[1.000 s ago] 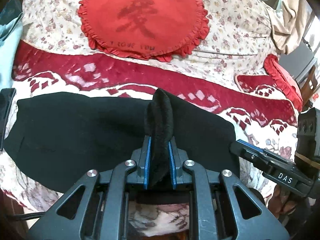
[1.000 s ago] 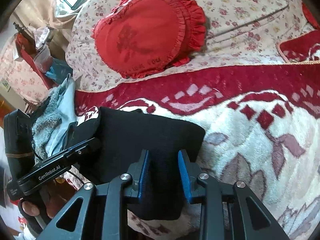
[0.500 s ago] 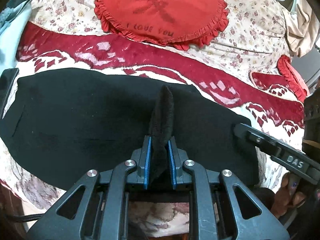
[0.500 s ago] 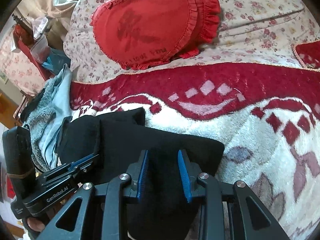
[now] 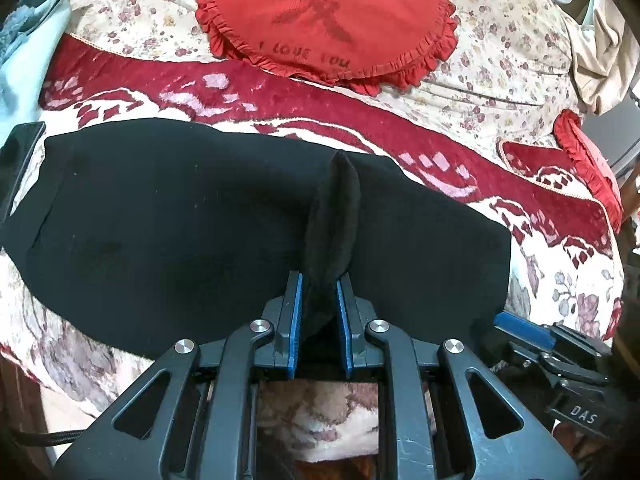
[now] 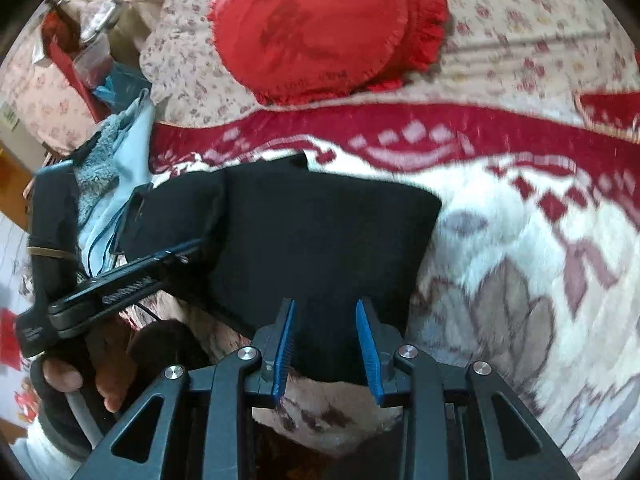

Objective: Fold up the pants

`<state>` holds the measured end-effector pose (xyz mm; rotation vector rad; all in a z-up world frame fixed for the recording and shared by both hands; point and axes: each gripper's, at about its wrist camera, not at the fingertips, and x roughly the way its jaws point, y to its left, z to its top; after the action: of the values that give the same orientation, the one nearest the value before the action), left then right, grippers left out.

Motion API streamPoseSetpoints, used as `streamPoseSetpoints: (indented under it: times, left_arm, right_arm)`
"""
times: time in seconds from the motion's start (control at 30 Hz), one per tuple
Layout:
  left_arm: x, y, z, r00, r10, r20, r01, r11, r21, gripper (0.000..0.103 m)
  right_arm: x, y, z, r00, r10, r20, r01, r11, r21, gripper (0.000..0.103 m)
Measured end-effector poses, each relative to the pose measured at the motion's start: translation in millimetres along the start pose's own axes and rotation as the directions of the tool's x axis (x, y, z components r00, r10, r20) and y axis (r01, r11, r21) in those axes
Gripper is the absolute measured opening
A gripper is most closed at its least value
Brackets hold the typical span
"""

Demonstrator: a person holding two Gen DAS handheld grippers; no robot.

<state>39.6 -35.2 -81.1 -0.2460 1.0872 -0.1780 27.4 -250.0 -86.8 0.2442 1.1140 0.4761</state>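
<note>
Black pants (image 5: pixel 180 220) lie folded lengthwise across a red-and-white blanket (image 5: pixel 560 280) on the bed. My left gripper (image 5: pixel 318 296) is shut on a pinched fold of the pants at their near edge. The fold stands up between the blue pads (image 5: pixel 294 308). In the right wrist view the pants (image 6: pixel 320 232) end in a squared corner. My right gripper (image 6: pixel 326 320) is partly open with black cloth lying between its pads (image 6: pixel 286 340); they do not press it. The left gripper also shows in the right wrist view (image 6: pixel 120 280), held by a hand.
A red heart-shaped frilled cushion (image 5: pixel 328 16) lies on the floral bedspread (image 5: pixel 500 60) behind the pants. A second red cushion (image 5: pixel 588 160) is at the right. Blue and grey clothes (image 6: pixel 116 168) are piled at the bed's left edge. A black flat object (image 5: pixel 20 160) lies at the pants' left end.
Both grippers have moved forward over the bed, carrying the pants edge toward the cushion. The black cloth now spreads wider in the left view. The right view is blurred by motion.
</note>
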Motion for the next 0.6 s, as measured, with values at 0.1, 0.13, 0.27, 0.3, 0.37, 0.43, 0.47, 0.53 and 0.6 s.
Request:
streamPoseSetpoints:
  times: [0.1,0.13,0.27,0.3,0.37,0.43,0.47,0.53,0.6]
  left_arm:
    - [-1,0,-4,1.000,0.004,-0.003,-0.004,1.000,0.004,0.015]
    - [-1,0,-6,1.000,0.004,-0.003,-0.004,1.000,0.004,0.015]
    - [-2,0,-8,1.000,0.005,-0.001,-0.005,1.000,0.001,0.015]
    - [-2,1,-7,1.000,0.005,-0.002,-0.005,1.000,0.006,0.015]
    - [-2,1,-9,1.000,0.009,-0.001,-0.009,1.000,0.007,0.015]
    - [-1,1,-9,1.000,0.009,-0.001,-0.009,1.000,0.008,0.015]
    - [-1,1,-10,1.000,0.008,-0.001,-0.008,1.000,0.007,0.015]
    - [0,1,-10,1.000,0.005,-0.002,-0.005,1.000,0.006,0.015]
    - [1,1,-10,1.000,0.003,-0.004,-0.003,1.000,0.004,0.015]
  right_arm:
    - [-3,-5,-3,1.000,0.029,0.007,-0.029,0.999,0.013,0.030]
    - [-7,-8,-2,0.999,0.045,0.015,-0.046,0.998,0.030,0.030]
    - [-26,-37,3,0.986,0.112,0.122,-0.133,0.974,0.182,0.038]
    - [-27,-44,4,0.984,0.113,0.139,-0.141,0.967,0.214,0.042]
    - [-22,-49,7,0.983,0.123,0.134,-0.152,0.961,0.233,0.050]
    - [-5,-50,12,0.990,0.126,0.059,-0.136,0.961,0.239,0.050]
    - [2,-51,13,0.993,0.114,0.031,-0.118,0.962,0.246,0.050]
    - [16,-55,16,0.995,0.099,0.012,-0.099,0.953,0.287,0.050]
    - [22,-59,19,0.991,0.129,0.024,-0.130,0.935,0.330,0.050]
